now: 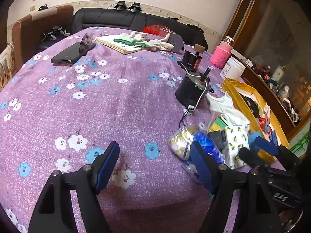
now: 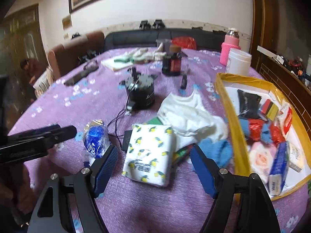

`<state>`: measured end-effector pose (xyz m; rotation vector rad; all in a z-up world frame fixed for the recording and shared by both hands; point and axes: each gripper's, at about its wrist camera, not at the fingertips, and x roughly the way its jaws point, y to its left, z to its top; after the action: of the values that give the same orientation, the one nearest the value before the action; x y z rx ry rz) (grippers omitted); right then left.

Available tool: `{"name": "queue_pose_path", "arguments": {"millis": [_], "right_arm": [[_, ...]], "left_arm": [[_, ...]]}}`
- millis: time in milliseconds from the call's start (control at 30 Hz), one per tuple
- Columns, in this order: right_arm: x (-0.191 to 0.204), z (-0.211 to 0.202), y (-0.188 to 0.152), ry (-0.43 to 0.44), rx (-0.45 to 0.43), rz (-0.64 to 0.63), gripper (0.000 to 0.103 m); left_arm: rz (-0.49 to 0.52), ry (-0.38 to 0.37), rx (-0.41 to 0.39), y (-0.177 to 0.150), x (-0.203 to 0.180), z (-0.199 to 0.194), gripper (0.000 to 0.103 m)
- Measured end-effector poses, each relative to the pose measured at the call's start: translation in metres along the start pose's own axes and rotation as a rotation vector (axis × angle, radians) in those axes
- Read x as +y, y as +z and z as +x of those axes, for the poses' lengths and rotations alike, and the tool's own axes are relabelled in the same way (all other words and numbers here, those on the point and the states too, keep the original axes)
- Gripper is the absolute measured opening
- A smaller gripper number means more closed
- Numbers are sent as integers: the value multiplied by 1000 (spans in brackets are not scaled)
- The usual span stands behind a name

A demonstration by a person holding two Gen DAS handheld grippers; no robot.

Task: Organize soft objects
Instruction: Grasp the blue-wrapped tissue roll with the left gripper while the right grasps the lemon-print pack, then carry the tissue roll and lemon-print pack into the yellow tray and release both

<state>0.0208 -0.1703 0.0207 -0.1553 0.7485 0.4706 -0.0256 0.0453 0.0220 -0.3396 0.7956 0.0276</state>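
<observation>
- The left claw (image 1: 155, 167) hangs with its blue pads spread wide, nothing between them, above the bare purple flowered cloth (image 1: 124, 104) covering the bench.
- Just right of it lies the blue tissue pack (image 2: 96, 138) in crinkled clear wrap.
- The lemon-print tissue pack (image 2: 150, 153) lies flat on the cloth, directly ahead of the right claw (image 2: 154, 166), whose pads stand apart and touch nothing.
- Behind that pack sits a crumpled white cloth (image 2: 186, 114); a blue knitted piece (image 2: 217, 149) lies just beside the right pad.
- Furthest right, the yellow-rimmed box (image 2: 229, 104) holds tissue packs, sponges and red wrappers.
</observation>
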Motion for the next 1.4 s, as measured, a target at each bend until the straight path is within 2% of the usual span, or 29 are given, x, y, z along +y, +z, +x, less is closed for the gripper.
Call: {"name": "queue_pose_path", "arguments": {"millis": [100,167,200,267,367,467,533,633,767,800,833,900,933,1100,1233,1400], "right_arm": [[6,17,-1,-57,45,2,80],[7,24,-3,-67,79,-2,57],[5,24,-3,-67,85,6,55],[0,19,-4,-64,65,21,53],[-6,6,-9,-45,31,51,52],[-16,-4,-13,-27,-1,92,52],[-20,-8,-15,-33,-16,107,52],[-25,-12,-16,-22,-35,131,52],[-32,-14,-17,-8,-48,162,52],[-33,-15,-17,-5,-51,167,52],[-33,-15,-18,-2,-55,170,52],[-33,-17,-18,-2,-60,170,53],[-33,-16,-17,1,-59,167,53],[-34,-15,-18,2,-55,174,53],[-33,-15,-18,-9,-54,169,53],[-29,-17,-18,-25,-64,153,53]], "left_arm": [[-9,-5,14,1,3,3,74],[-16,-10,20,1,3,4,75],[-17,-10,25,1,3,4,75],[-21,-12,42,0,1,4,81],[-42,-57,79,-1,-6,5,87],[-36,-68,110,0,-19,11,87],[-21,-36,121,2,-29,17,87],[-14,-39,131,8,-45,24,87],[66,72,127,12,-65,42,87],[79,90,137,11,-66,46,86],[78,82,141,9,-65,49,78],[113,101,116,5,-67,49,54],[127,95,120,4,-67,49,47],[115,51,92,-1,-60,40,45],[155,80,12,1,-67,28,45],[200,85,-47,2,-75,15,45]]}}
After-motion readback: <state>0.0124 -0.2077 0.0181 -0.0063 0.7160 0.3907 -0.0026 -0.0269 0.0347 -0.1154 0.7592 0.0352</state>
